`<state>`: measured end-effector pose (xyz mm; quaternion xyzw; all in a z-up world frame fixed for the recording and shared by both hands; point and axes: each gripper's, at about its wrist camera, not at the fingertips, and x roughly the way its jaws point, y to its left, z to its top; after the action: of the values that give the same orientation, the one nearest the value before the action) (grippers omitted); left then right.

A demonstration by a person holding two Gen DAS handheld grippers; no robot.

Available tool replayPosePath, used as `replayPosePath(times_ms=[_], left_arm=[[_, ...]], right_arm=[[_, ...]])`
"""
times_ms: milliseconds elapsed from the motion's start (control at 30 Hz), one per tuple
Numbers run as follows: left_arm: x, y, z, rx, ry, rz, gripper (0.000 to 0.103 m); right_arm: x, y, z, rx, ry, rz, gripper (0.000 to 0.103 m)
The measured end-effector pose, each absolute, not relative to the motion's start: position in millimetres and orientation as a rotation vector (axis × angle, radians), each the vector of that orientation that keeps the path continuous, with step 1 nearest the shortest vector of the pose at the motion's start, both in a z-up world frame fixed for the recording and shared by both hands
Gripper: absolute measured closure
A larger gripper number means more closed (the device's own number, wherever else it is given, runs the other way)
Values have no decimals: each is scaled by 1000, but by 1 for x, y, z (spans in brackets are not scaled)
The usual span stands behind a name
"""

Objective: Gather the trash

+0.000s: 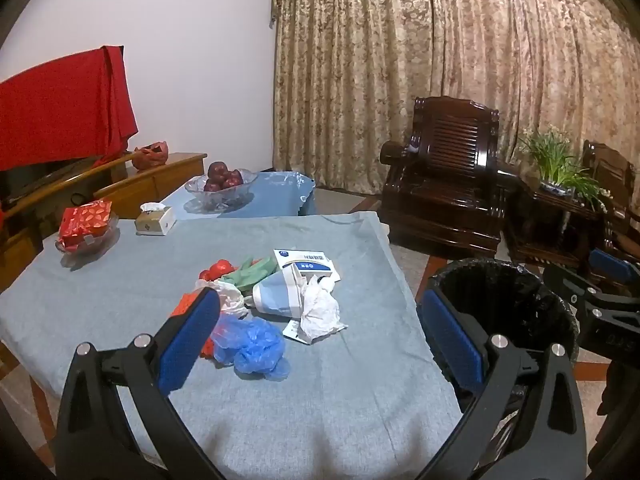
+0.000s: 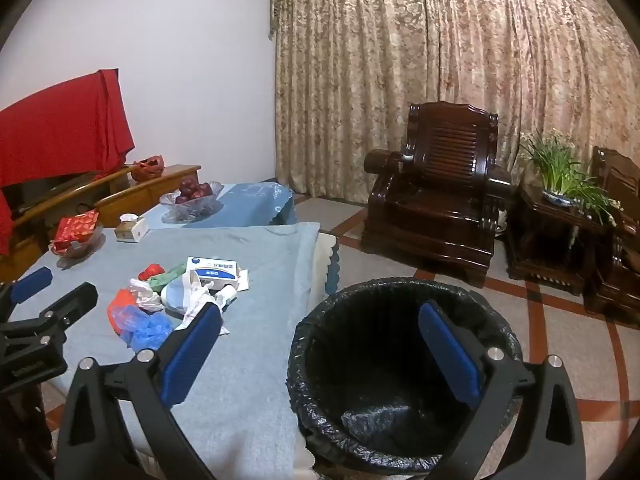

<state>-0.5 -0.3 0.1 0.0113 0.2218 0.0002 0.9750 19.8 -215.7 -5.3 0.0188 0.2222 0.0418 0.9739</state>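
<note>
Trash [image 1: 276, 300] is lying in a loose heap on the table [image 1: 120, 292], near the edge closest to the bin [image 2: 400, 360]: a blue crinkled plastic bag [image 1: 256, 344] at the near side of the heap, a crumpled white tissue [image 1: 320, 308] just beside it toward the bin, red wrappers [image 1: 218, 269] and a green scrap [image 1: 252, 270] at the far side, and a white and blue box [image 1: 306, 264] lying flat at the far corner nearest the bin. Writing on that box is showing upside down and too small to read. The bin, lined with a black bag, is standing on the floor just beside the table, its mouth open and unobstructed. The left gripper [image 1: 320, 344] is hovering over the table with its jaws spread wide and nothing between them, the heap sitting just beyond its left finger. The right gripper [image 2: 320, 348] is hanging above the bin, jaws likewise wide apart and holding nothing. Farther from the bin, at the table's back, a tissue box [image 1: 155, 220] and a glass dish with a red packet [image 1: 86, 222] are sitting clear of the heap. A glass bowl of dark red fruit [image 1: 222, 184] is resting on a second, blue-covered table behind. A dark wooden armchair [image 2: 436, 196] and a potted plant [image 2: 560, 176] are standing beyond the bin, before patterned curtains [image 1: 440, 60].
</note>
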Motion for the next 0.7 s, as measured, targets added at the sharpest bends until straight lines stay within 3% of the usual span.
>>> replayPosePath(times_ms=[700], left_arm=[[0,0,2,15,446,3,5]], right_arm=[[20,-215,-5,37,448,83,6]])
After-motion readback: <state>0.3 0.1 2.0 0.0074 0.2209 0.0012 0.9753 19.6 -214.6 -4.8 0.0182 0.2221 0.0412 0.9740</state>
